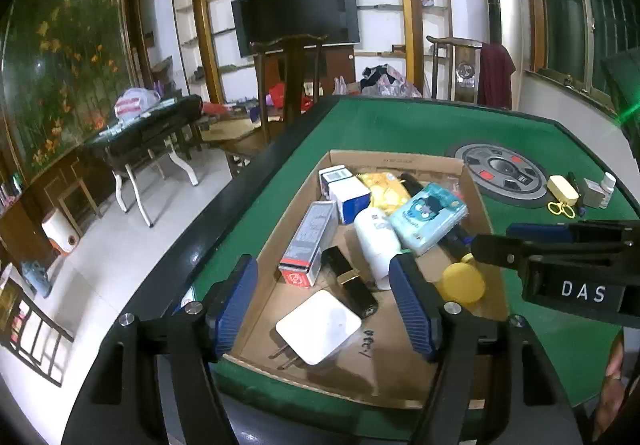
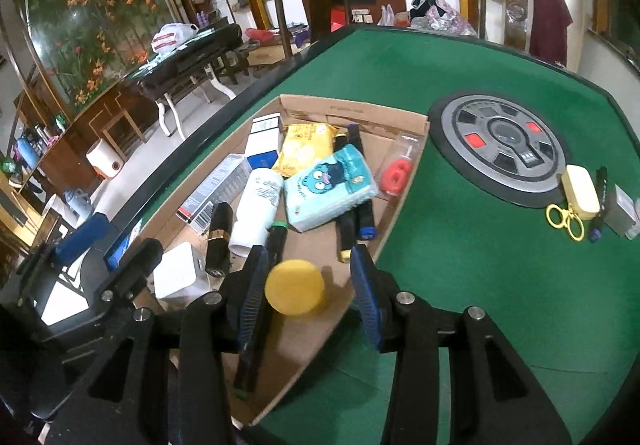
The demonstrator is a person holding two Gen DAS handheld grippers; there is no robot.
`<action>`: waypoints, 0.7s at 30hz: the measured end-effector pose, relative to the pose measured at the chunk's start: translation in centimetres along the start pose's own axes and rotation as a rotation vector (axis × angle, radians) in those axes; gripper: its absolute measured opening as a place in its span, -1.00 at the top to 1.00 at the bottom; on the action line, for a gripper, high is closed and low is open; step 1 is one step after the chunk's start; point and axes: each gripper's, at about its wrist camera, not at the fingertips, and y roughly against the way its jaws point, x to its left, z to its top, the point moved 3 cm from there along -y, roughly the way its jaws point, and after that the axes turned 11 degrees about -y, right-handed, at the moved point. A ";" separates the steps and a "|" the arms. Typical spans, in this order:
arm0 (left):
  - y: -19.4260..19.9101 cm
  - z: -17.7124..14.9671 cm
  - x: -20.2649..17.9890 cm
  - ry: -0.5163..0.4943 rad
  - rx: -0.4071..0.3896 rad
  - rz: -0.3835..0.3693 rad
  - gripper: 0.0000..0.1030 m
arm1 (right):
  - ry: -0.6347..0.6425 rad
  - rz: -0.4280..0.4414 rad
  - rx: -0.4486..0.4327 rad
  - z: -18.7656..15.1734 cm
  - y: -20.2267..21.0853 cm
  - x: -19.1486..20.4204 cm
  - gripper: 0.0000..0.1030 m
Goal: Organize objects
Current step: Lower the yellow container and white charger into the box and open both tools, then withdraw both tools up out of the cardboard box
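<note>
Cardboard box gathers the clutter, so above it the right gripper hangs spread around a loose yellow disc, likely dropping it, left gripper spread, empty.

Cardboard box on green table, crammed: tissue pack, white bottle, yellow puck.

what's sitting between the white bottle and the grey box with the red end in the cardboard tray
A black lipstick tube with a gold band lies between the white bottle and the grey box; the right wrist view shows it best.
</note>
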 end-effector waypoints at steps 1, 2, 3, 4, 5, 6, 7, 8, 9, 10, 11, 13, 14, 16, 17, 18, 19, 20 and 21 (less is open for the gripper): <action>0.3 0.2 -0.3 -0.006 -0.005 0.009 -0.23 | -0.006 0.000 -0.004 -0.1 0.3 -0.4 0.20; 0.5 0.3 -0.5 -0.010 -0.008 0.013 -0.23 | -0.009 0.000 -0.007 -0.1 0.5 -0.7 0.20; 0.7 0.5 -0.9 -0.016 -0.012 0.015 -0.24 | -0.013 0.001 -0.010 -0.2 0.7 -1.1 0.20; 0.8 0.6 -1.2 -0.021 -0.014 0.019 -0.25 | -0.017 0.001 -0.014 -0.2 0.9 -1.4 0.20; 1.0 0.8 -1.5 -0.027 -0.016 0.024 -0.26 | -0.022 -0.001 -0.020 -0.3 1.2 -1.9 0.20; 1.1 1.1 -2.0 -0.034 -0.017 0.025 -0.28 | -0.026 -0.002 -0.025 -0.3 1.5 -2.3 0.20; 1.2 1.3 -2.5 -0.041 -0.018 0.025 -0.32 | -0.032 -0.003 -0.031 -0.3 1.9 -2.8 0.20; 1.4 1.4 -3.0 -0.047 -0.019 0.029 -0.35 | -0.039 -0.004 -0.037 -0.3 2.3 -3.3 0.20; 1.6 1.6 -3.6 -0.056 -0.024 0.034 -0.40 | -0.046 -0.005 -0.043 -0.3 2.5 -3.9 0.20; 1.7 1.8 -4.1 -0.066 -0.027 0.040 -0.49 | -0.054 -0.006 -0.048 -0.3 2.8 -4.5 0.20; 1.9 2.0 -4.7 -0.077 -0.031 0.048 -0.56 | -0.064 -0.008 -0.053 -0.2 3.2 -5.2 0.20; 2.2 2.5 -5.9 -0.100 -0.040 0.059 -0.68 | -0.086 -0.013 -0.065 -0.2 4.0 -6.5 0.20; 2.4 2.8 -6.6 -0.116 -0.045 0.060 -0.71 | -0.095 -0.015 -0.070 -0.1 4.3 -7.1 0.20; 2.7 3.1 -7.7 -0.135 -0.051 0.063 -0.76 | -0.116 -0.021 -0.080 -0.1 4.9 -8.3 0.20; 2.7 3.4 -8.4 -0.149 -0.054 0.060 -0.76 | -0.128 -0.024 -0.085 -0.1 5.1 -9.2 0.20; 2.8 3.5 -8.9 -0.156 -0.055 0.058 -0.76 | -0.139 -0.028 -0.088 0.0 5.3 -9.8 0.20; 2.8 3.6 -9.4 -0.165 -0.055 0.057 -0.76 | -0.151 -0.032 -0.092 0.0 5.5 -10.5 0.20; 2.7 3.7 -9.9 -0.174 -0.054 0.052 -0.76 | -0.158 -0.034 -0.093 0.0 5.7 -11.0 0.19; 2.7 3.8 -10.4 -0.184 -0.052 0.047 -0.76 | -0.169 -0.036 -0.095 0.0 5.8 -11.6 0.19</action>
